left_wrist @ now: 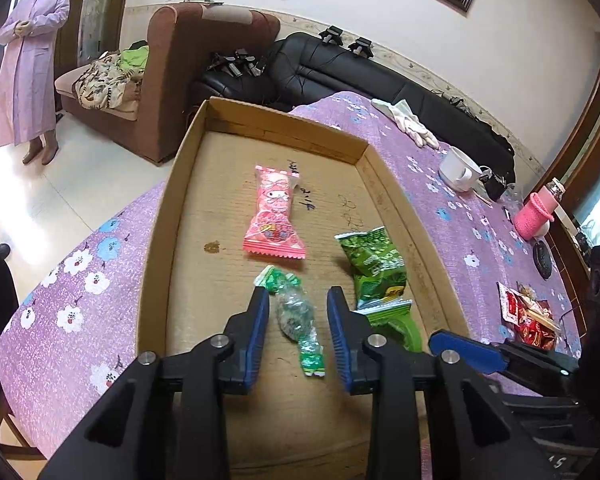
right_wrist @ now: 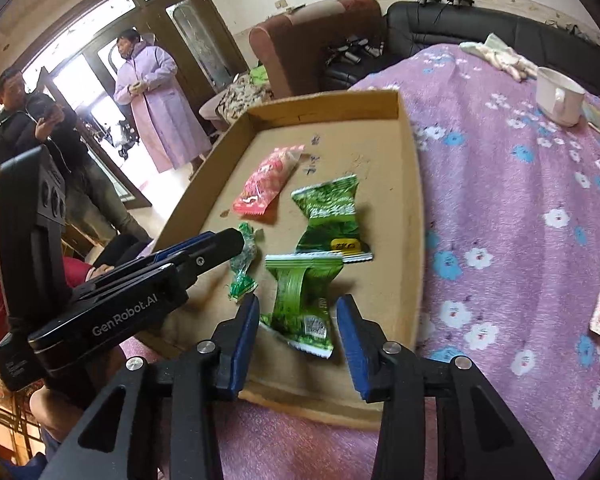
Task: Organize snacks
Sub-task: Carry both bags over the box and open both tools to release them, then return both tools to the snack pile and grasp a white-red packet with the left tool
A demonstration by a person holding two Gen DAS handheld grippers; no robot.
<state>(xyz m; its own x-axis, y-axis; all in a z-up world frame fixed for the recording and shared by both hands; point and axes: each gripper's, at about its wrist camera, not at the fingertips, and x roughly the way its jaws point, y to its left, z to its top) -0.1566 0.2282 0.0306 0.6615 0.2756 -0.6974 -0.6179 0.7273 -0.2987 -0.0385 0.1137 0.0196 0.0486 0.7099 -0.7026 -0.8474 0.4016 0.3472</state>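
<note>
Between the left gripper's (left_wrist: 298,300) parted, empty jaws lay a clear green candy (left_wrist: 298,316); the right gripper (right_wrist: 298,308) gaped around a green packet (right_wrist: 300,304). Four snacks sat in the cardboard tray (left_wrist: 156,240); red packets (left_wrist: 530,316) at three o'clock remained outside.

Cardboard tray (left_wrist: 188,184) on clothed table (left_wrist: 80,280), in front of two sofas (left_wrist: 172,80). Inside tray: cartoon-print packet (left_wrist: 274,216) farthest back; twist-wrapped candy (left_wrist: 296,312) nearer, between fingers of left gripper (left_wrist: 298,300), not pressed. Right of candy, two leaf-print packets: one (right_wrist: 332,216) behind, other (right_wrist: 300,304) in front, overlapping it, lying between spread fingers of right gripper (right_wrist: 298,306). Outside tray, to right on table: mug (left_wrist: 458,170) and glove (left_wrist: 406,122) far back, loose snack pile (left_wrist: 528,314) nearer.
</note>
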